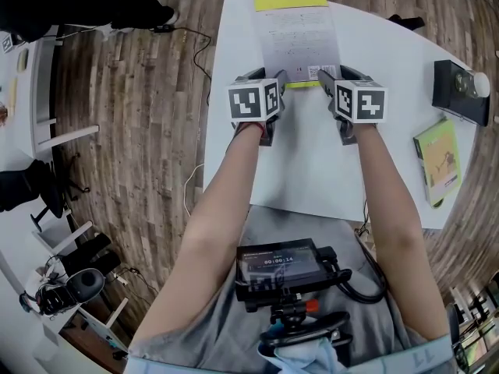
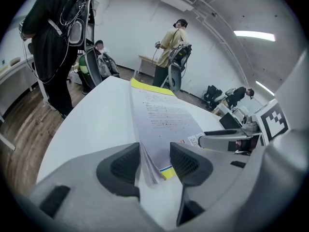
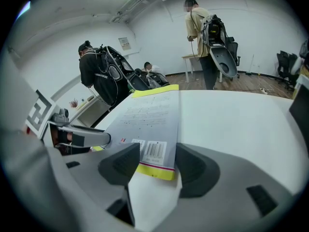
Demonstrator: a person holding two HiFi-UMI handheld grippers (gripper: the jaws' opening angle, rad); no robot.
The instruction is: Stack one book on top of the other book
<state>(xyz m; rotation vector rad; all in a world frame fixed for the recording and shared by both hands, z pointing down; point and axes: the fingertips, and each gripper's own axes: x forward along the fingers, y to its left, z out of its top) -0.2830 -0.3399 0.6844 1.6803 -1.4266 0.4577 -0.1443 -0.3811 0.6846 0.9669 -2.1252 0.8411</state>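
Flat on the white counter, toward the far side: grey book. Under it a yellow layer, out at the far and near ends, maybe a second book. Left claw wide open around the near left corner of the grey book. Right claw open likewise around the near right corner, pads not pressing. Near the right edge, well apart: green book and black box.
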